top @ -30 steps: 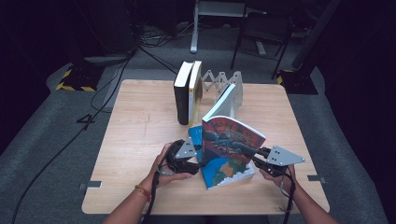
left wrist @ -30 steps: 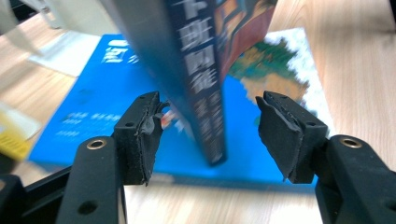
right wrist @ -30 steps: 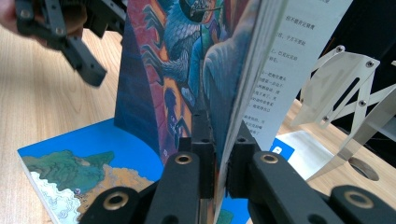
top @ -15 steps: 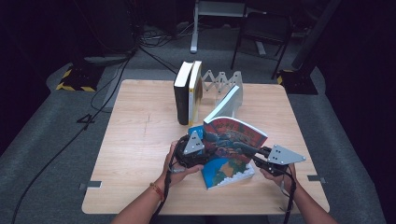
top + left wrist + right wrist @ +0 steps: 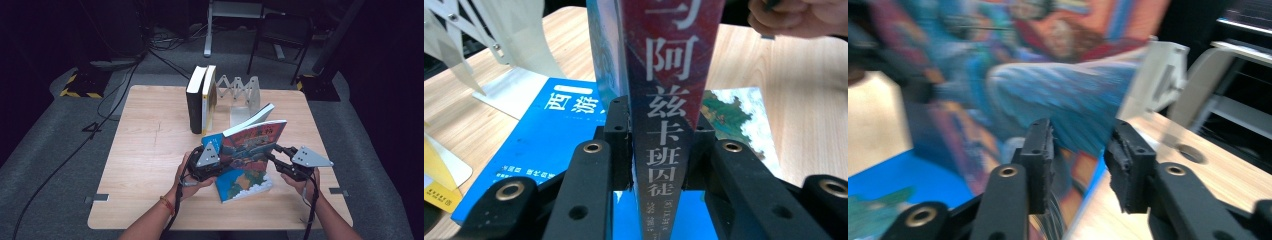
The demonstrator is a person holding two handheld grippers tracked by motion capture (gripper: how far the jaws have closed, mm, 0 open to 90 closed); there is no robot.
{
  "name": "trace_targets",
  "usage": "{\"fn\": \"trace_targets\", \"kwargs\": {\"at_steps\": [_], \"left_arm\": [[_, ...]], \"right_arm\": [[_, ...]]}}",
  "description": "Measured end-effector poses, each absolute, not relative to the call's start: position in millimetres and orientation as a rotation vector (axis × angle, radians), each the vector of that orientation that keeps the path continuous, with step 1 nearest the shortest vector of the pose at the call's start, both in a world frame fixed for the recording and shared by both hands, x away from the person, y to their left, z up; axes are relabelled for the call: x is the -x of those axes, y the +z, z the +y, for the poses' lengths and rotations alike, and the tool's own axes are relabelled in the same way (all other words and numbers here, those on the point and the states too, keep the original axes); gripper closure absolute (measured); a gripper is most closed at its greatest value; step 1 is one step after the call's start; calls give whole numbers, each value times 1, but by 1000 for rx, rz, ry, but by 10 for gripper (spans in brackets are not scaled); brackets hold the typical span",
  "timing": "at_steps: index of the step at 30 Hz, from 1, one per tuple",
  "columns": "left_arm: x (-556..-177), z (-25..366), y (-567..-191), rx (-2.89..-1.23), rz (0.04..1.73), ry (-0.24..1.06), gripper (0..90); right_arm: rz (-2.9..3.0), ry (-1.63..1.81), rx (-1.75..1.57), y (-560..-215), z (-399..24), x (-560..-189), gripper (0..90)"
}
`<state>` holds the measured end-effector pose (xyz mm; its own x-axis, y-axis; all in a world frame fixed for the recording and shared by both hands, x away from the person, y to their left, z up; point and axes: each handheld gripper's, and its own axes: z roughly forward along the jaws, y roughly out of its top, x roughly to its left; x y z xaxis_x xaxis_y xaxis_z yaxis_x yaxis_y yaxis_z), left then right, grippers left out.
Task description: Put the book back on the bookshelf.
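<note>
While your left tongs (image 5: 656, 145) have just been closing and now clamp the colourful book's (image 5: 252, 145) spine near the bench's (image 5: 150, 145) front edge, keep it upright; right tongs (image 5: 1080, 150), just opening, stand apart beside its cover. Clear them before carrying it to the bookend (image 5: 242, 97).

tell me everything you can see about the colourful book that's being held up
The colourful book is a glossy paperback, its cover a busy red, blue and orange illustration, its dark red spine printed with white Chinese characters. It stands on edge, tilted, above a blue book lying flat on the wooden table. The left tongs have just been closing and clamp its spine; the right tongs have been opening at its far edge.
</note>
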<state>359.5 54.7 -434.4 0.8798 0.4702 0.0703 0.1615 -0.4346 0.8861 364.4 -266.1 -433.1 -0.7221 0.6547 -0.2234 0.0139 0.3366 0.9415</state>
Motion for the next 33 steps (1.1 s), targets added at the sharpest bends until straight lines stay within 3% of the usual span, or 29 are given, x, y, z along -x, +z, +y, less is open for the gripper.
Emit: {"fn": "trace_targets", "kwargs": {"at_steps": [8,16,23,33], "left_arm": [[-354,60,-433,-2048,391,364,723],[-354,61,-429,-2048,387,382,679],[-353,53,-408,-1988,389,416,577],[-357,40,-369,-1911,388,447,553]], "right_arm": [[1997,1415,-673,-430,-263,-379,499],[2008,1463,-634,-422,-252,-384,518],[2017,1460,-602,-420,-243,-381,511],[2017,1466,-605,-419,-243,-381,511]]}}
